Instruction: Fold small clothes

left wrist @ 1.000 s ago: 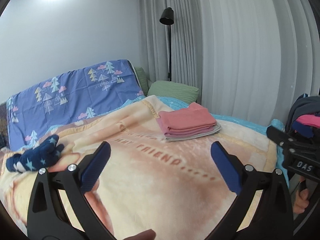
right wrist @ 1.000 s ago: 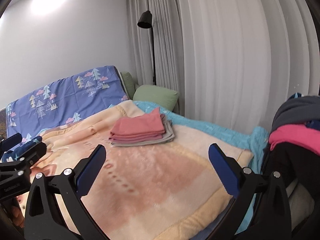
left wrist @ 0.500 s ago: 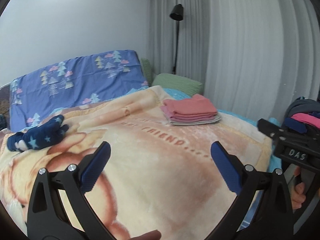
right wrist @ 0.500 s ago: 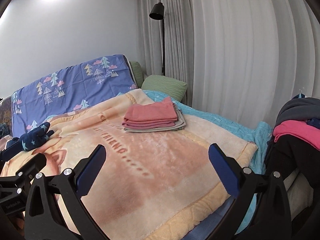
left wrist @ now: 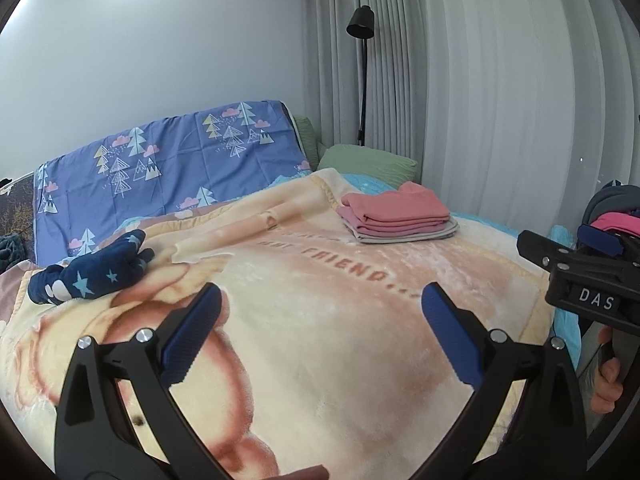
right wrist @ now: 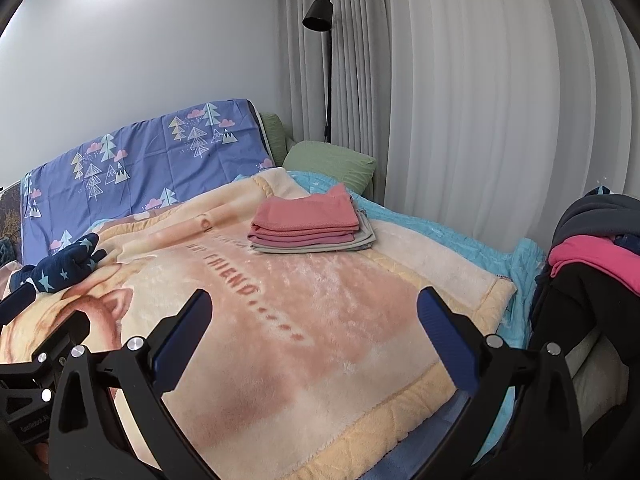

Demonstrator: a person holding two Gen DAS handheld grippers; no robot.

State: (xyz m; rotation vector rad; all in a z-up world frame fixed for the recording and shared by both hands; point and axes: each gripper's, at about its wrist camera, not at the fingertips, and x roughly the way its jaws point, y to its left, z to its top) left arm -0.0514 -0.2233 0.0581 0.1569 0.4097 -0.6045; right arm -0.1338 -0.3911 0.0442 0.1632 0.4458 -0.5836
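Both tools hang over the near part of the bed with nothing in them: the left gripper (left wrist: pixel 320 332) has its blue pads spread wide, and the right gripper (right wrist: pixel 314 332) is spread just as wide, each framing only bare blanket (left wrist: pixel 320 360). In the left wrist view the right gripper shows at the right edge, over the bed's right side.

A stack of folded clothes (right wrist: pixel 308 222), coral pieces over a grey one, sits toward the far right of the bed, near the green pillow (right wrist: pixel 332 160). That stack looks finished. What seems left to fold is the navy star-print garment (left wrist: pixel 94 270), lying crumpled near the bed's left edge, in front of the purple tree-print sheet (left wrist: pixel 168 172). More clothes, pink and grey, are heaped on a pile (right wrist: pixel 592 248) off the bed's right side; what carries them cannot be made out.

The navy piece looks like soft, plush fabric: light, limp, with no stiffness to hold a shape. It should sag from any single pinch point and bunch rather than slide, and the fleecy blanket beneath will likely drag on it, so lifting should work better than pulling it flat. There is little risk of damage, more of catching only one layer or a fold of blanket with it. The best hold is probably on an outer edge or corner, one gripper to each, so the cloth hangs open; which edge is hem or cuff cannot be told from here
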